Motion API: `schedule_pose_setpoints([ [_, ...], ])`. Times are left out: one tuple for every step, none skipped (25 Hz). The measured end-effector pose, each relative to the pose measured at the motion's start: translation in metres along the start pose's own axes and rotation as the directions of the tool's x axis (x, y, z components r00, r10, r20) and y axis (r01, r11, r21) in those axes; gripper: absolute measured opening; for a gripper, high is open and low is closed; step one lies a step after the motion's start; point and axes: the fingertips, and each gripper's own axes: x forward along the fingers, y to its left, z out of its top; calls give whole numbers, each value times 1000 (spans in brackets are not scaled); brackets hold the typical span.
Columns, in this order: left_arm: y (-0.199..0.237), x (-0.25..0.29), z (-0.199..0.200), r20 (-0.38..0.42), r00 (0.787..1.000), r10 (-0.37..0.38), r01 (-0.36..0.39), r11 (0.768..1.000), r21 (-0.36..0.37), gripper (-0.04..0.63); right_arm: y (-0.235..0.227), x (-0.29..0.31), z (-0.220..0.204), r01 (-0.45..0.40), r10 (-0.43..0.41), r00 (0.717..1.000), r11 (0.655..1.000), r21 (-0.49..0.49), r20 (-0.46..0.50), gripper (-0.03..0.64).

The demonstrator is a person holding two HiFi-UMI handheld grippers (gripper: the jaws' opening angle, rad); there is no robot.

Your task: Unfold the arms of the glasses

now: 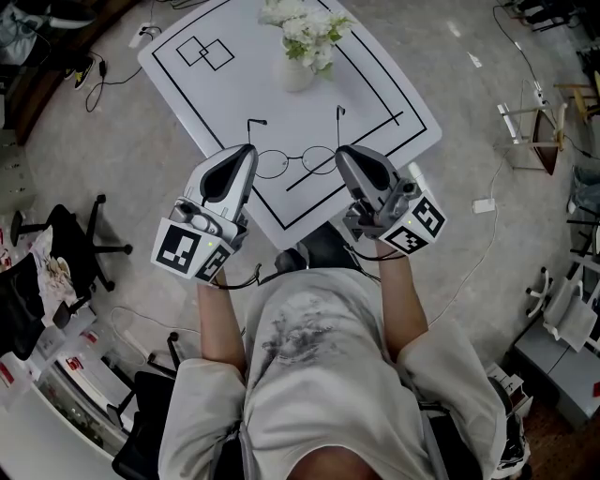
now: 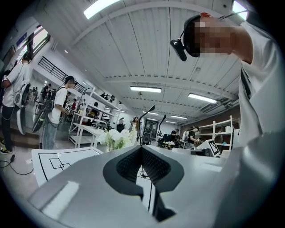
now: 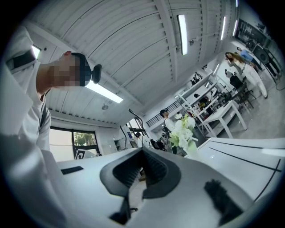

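I am looking down at a white table (image 1: 244,94) marked with black lines, sitting on a grey floor (image 1: 112,159) among office chairs (image 1: 84,244). The thin wire-rimmed glasses (image 1: 298,159) are sitting near its near edge, arms unfolded and pointing far. The left gripper (image 1: 249,148) and right gripper (image 1: 339,150) are pressing their fingers together at the frame's ends.

— What carries everything?
— A white table (image 1: 375,84), printed with a black outline (image 1: 186,90) and two overlapping squares (image 1: 208,52) near its far left corner.
— And on it?
— A white vase (image 1: 297,73) of white flowers (image 1: 305,28) stands at the far side. Round-lensed glasses (image 1: 298,159) sit at the near edge, arms opened out; I cannot tell whether they touch the top.
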Motion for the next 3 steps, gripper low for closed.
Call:
schedule_pose_setpoints([
  [0,0,0,0,1000,0,0,1000,0,8,0,0,0,0,0,1000,1000,0,0,15],
  [0,-1,0,0,1000,1,-1,1000,0,8,0,1,0,-1,1,1000,1000,1,0,15],
  [1,-1,0,0,1000,1,-1,1000,0,8,1,1,0,-1,1,1000,1000,1,-1,15],
])
